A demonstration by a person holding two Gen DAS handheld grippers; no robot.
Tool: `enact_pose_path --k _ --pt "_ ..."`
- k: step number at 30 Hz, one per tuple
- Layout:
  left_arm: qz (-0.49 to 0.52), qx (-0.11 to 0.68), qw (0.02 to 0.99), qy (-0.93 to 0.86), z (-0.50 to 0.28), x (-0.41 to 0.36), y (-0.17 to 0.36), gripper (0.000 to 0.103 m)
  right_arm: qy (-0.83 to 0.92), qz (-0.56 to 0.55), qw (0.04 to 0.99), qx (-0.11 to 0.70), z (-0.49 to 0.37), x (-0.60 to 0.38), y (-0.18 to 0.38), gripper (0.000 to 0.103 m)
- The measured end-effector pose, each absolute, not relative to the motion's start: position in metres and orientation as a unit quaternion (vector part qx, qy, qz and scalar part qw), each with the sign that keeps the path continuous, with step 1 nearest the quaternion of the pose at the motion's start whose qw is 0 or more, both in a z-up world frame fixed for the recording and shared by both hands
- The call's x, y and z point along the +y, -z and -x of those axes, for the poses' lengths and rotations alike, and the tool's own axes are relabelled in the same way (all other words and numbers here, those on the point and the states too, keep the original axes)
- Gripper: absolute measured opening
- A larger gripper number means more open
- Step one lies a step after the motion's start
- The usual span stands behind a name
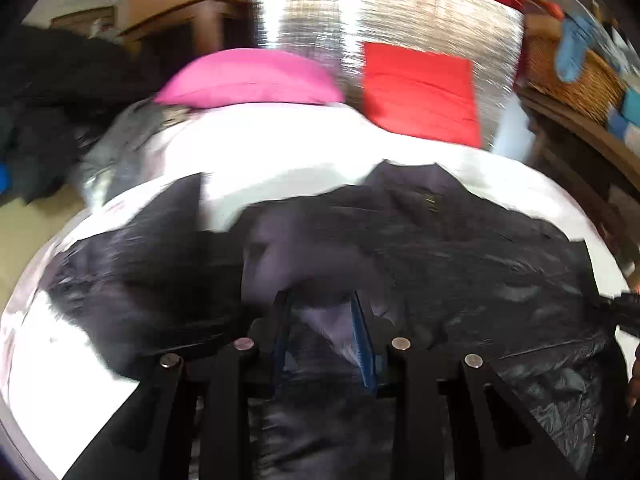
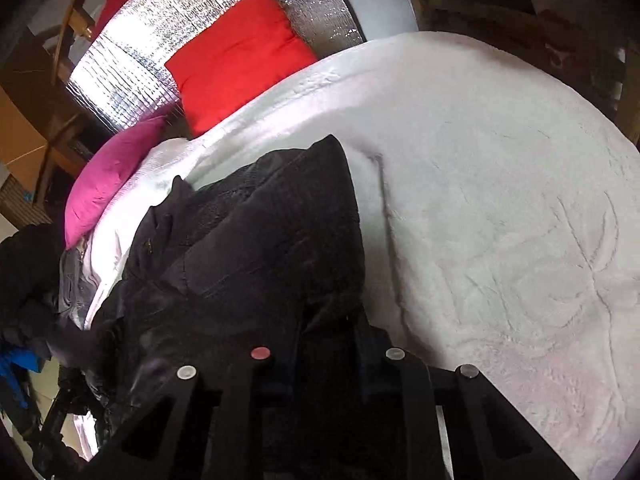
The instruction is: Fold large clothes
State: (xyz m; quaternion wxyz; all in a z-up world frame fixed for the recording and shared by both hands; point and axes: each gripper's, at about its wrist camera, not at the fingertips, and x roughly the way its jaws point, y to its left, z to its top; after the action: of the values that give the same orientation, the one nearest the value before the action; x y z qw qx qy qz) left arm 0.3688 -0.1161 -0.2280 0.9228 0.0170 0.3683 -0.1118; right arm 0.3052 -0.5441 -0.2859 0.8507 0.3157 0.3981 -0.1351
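Below, we see the left gripper (image 1: 322, 312) with its blue-padded fingers (image 1: 362, 336) drawn close on a raised fold of the black quilted puffer jacket (image 1: 440, 248), pinching the shiny cloth between them. Our view here is smeared by motion. The right gripper (image 2: 328, 344) is sunk into the same jacket (image 2: 256, 248); its fingertips are buried in dark cloth, and we cannot tell from the picture alone how they stand, though cloth fills the narrow gap between the arms.

The jacket lies on the white fleecy bedspread (image 2: 500, 208) near the bed's edge. In the right wrist view its long axis runs from the gripper up and leftwards, ending in a point of cloth (image 2: 330, 144) that faces the pillows. A small gold-coloured mark (image 2: 149, 245) sits on the jacket; we cannot read it.

Beyond, a magenta pillow (image 1: 248, 78) and a red square cushion (image 1: 420, 94) rest at the head of the bed, against a silver foil-faced insulation sheet (image 1: 400, 8). A pile of dark clothes (image 1: 44, 120) lies off the bed's left side. At the far right of the left wrist view stands a woven wicker basket (image 1: 576, 76) on a wooden shelf, with a blue cloth (image 1: 572, 52) draped over its rim; what else it holds we cannot make out.
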Motion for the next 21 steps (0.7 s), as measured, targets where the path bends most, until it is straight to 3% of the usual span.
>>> enact_pose_path --k 1,3,5,7,9,12,21 --pt "-0.003 0.371 0.922 0.115 -0.366 -0.103 0.223 0.040 0.131 -0.318 0.850 0.399 -0.301 -0.547 0.285 0.024" --pt "0.020 0.361 0.925 0.118 -0.357 -0.078 0.212 0.068 0.132 -0.316 0.853 0.394 -0.295 -0.548 0.279 0.025" --pt "0.032 0.328 0.939 0.100 -0.347 -0.052 0.197 0.079 0.145 -0.298 0.861 0.387 -0.291 -0.546 0.269 0.026" --pt "0.041 0.290 0.953 0.077 -0.336 -0.024 0.181 0.080 0.167 -0.277 0.871 0.370 -0.284 -0.542 0.256 0.026" --pt "0.055 0.261 0.963 0.042 -0.329 0.010 0.169 0.090 0.192 -0.261 0.878 0.352 -0.276 -0.536 0.243 0.026" --pt "0.088 0.239 0.967 -0.023 -0.327 0.060 0.165 0.096 0.187 -0.238 0.899 0.316 -0.266 -0.519 0.223 0.026" --pt "0.279 0.331 0.895 -0.109 -0.367 0.177 0.233 0.096 0.052 -0.239 0.918 0.313 -0.278 -0.458 0.223 0.027"
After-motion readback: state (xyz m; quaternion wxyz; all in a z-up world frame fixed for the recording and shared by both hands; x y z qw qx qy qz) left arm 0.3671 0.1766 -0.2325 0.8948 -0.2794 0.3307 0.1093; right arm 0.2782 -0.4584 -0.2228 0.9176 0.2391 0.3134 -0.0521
